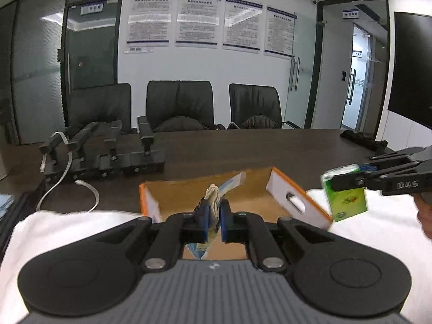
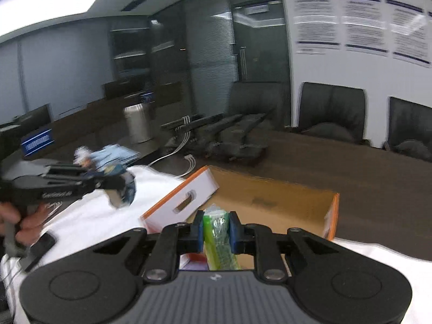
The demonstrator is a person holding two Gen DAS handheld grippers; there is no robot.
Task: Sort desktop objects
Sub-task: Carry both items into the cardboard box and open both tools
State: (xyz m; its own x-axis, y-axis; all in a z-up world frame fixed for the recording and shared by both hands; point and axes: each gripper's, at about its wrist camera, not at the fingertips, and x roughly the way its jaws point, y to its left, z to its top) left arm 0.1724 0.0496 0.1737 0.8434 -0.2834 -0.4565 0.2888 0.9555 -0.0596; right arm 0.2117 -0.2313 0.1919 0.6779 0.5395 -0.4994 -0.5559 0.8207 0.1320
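My left gripper (image 1: pixel 214 210) is shut on a crumpled blue and beige packet (image 1: pixel 216 191), held above the near side of an open cardboard box (image 1: pixel 294 199) with orange edges. My right gripper (image 2: pixel 216 221) is shut on a green pack (image 2: pixel 217 232) over the box (image 2: pixel 183 202). In the left wrist view the right gripper (image 1: pixel 348 178) enters from the right, the green pack (image 1: pixel 348 202) hanging just outside the box's right wall. The right wrist view has the left gripper (image 2: pixel 108 175) at the left with the packet (image 2: pixel 113 167), a hand (image 2: pixel 27 224) gripping its handle.
A white cloth (image 1: pixel 67 229) covers the near table around the box. Black gripper stands (image 1: pixel 102 148) and a white cable (image 1: pixel 86 189) lie at the back left. A steel canister (image 2: pixel 137 124) stands further back. Black chairs (image 1: pixel 181 105) line the table's far side.
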